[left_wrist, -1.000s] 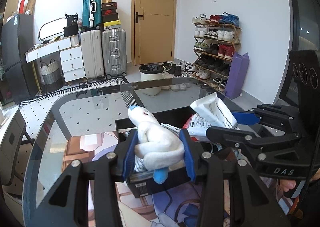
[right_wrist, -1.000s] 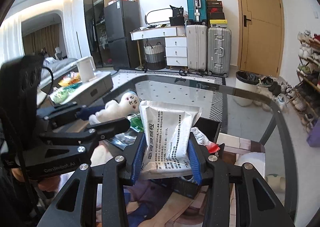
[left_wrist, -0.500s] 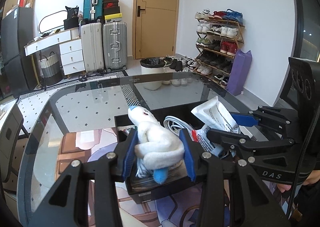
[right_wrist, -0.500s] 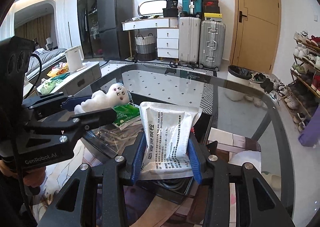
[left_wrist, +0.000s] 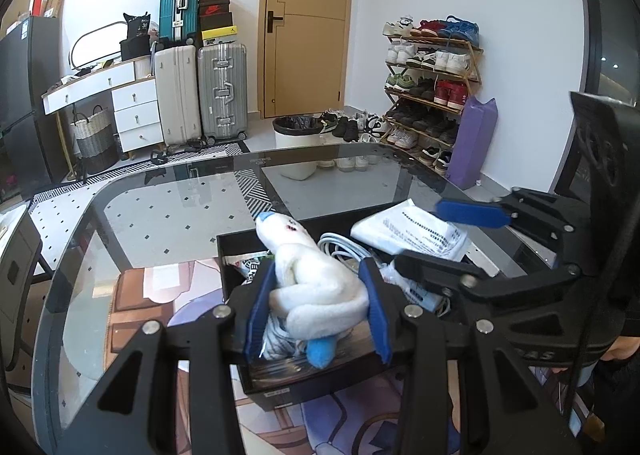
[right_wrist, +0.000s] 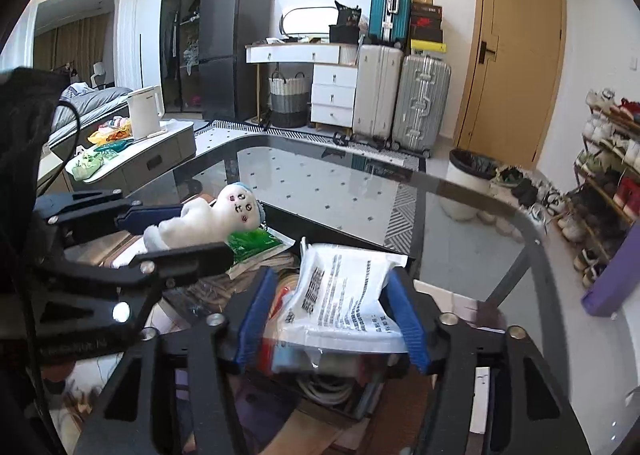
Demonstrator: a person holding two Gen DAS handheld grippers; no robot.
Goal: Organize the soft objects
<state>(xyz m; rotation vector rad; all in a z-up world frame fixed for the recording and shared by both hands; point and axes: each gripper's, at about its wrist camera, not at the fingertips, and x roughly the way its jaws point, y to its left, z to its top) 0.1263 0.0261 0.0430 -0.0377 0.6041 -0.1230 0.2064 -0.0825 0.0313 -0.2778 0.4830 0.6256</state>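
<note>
My left gripper (left_wrist: 316, 309) is shut on a white plush doll (left_wrist: 312, 287) with blue feet, held just above a black box (left_wrist: 276, 387) on the glass table. The doll also shows in the right wrist view (right_wrist: 208, 221). My right gripper (right_wrist: 332, 315) has opened wider; a white printed soft packet (right_wrist: 344, 303) lies tilted between its blue pads (right_wrist: 404, 319), over the box's contents. In the left wrist view the packet (left_wrist: 412, 233) rests at the box's right side, and the right gripper (left_wrist: 436, 237) stands around it.
The box holds white cables (left_wrist: 344, 251), a green packet (right_wrist: 256, 243) and other wrapped items. The glass table (left_wrist: 168, 215) has a curved dark rim. A bin (left_wrist: 298, 143), suitcases (left_wrist: 222, 91) and a shoe rack (left_wrist: 432, 83) stand beyond it.
Both grippers have lowered toward the box. The right gripper's fingers have spread and the white packet has tipped flatter, down onto the box's contents. The left gripper still grips the doll.
</note>
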